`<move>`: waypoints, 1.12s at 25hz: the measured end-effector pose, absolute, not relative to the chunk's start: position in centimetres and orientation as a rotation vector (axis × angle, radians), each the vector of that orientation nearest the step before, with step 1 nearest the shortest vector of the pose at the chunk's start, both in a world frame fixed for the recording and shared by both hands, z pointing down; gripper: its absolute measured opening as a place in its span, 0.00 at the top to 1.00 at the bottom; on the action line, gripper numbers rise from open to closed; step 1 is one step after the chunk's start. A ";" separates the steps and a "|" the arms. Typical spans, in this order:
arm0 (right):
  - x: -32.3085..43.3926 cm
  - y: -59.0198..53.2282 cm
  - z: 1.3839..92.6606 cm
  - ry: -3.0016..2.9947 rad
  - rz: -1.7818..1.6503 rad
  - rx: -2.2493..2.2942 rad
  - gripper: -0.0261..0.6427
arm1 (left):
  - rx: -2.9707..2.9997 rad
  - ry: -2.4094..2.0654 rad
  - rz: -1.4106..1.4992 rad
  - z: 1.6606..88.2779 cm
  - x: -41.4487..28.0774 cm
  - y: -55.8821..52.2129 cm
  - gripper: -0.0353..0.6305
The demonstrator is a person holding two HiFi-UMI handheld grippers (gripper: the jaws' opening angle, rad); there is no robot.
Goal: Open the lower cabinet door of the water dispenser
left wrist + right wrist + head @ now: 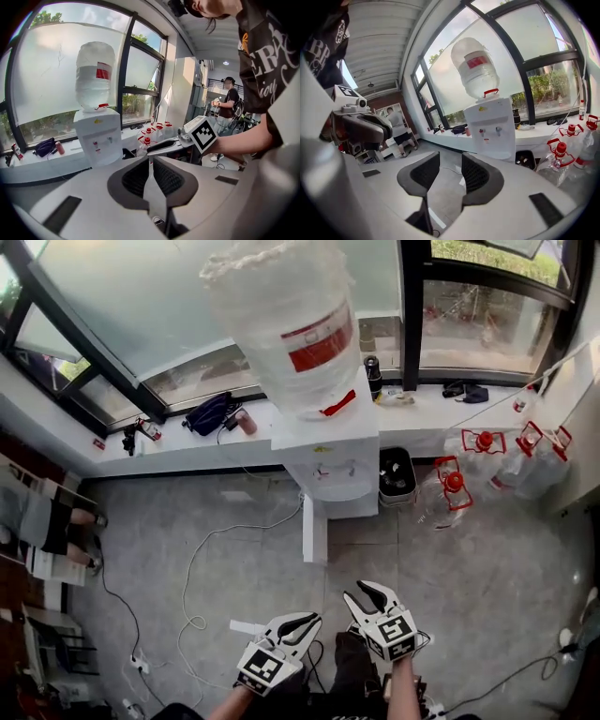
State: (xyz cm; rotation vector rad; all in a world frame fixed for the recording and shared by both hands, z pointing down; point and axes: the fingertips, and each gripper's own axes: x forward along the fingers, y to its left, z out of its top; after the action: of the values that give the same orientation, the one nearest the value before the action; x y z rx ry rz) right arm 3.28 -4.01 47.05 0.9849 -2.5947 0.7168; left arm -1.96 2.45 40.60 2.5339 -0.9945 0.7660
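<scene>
The white water dispenser (336,442) stands against the window sill with a big clear bottle (281,315) on top. It also shows in the left gripper view as the dispenser (96,136) and in the right gripper view as the dispenser (492,126). A white panel (314,526) juts out edge-on over the floor from its base; it looks like the lower door standing open. Both grippers hang well short of it, near my body. My left gripper (305,622) (150,161) has its jaws together, holding nothing. My right gripper (361,592) (450,161) is open with only floor between its pads.
Several empty bottles with red handles (487,460) lie on the floor at the right. A black bin (397,474) stands beside the dispenser. A white cable (197,568) loops across the floor. A dark bag (208,413) lies on the sill. A person (56,521) sits at the left.
</scene>
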 end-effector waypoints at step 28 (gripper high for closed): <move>-8.9 13.2 32.5 -2.690 0.502 1.233 0.92 | 2.691 -1.135 0.532 30.5 -17.9 15.6 0.91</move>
State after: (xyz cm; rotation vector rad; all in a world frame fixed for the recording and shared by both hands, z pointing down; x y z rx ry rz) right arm -8.92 13.16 32.48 1.2334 -2.6895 0.5018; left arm -17.86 15.58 30.47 2.6913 -1.1353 0.5324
